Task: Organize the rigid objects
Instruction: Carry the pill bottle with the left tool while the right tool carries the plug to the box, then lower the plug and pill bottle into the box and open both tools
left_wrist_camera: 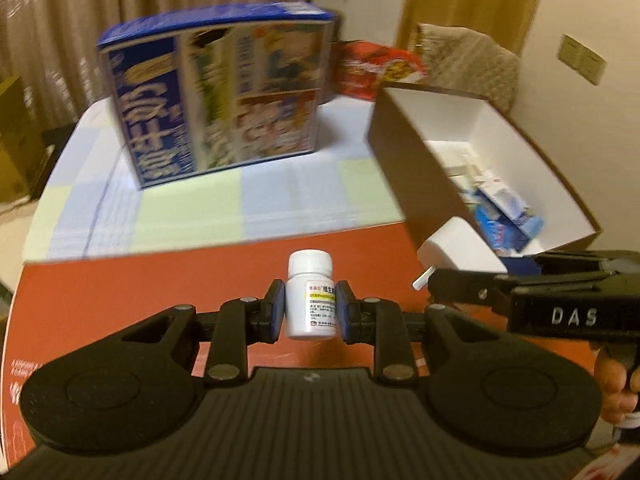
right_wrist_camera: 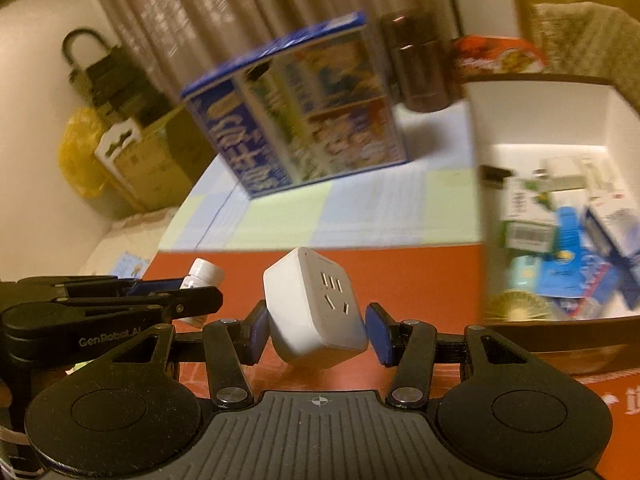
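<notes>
My left gripper (left_wrist_camera: 311, 307) is shut on a small white pill bottle (left_wrist_camera: 311, 296), held upright above the red table surface. My right gripper (right_wrist_camera: 316, 326) is shut on a white cube socket adapter (right_wrist_camera: 314, 306), tilted, also above the red surface. The adapter (left_wrist_camera: 456, 250) and right gripper show in the left wrist view at right, next to an open brown box (left_wrist_camera: 404, 168) with a white inside that holds several small packages. The same box (right_wrist_camera: 478, 152) is at right in the right wrist view. The pill bottle (right_wrist_camera: 204, 274) shows at left there.
A large blue printed carton (left_wrist_camera: 224, 96) stands on a pastel checked cloth (left_wrist_camera: 240, 208). A red snack bag (left_wrist_camera: 368, 68) lies behind it. Dark brown jars (right_wrist_camera: 420, 64) stand behind the carton. Cardboard boxes and a yellow bag (right_wrist_camera: 80, 152) sit on the floor at left.
</notes>
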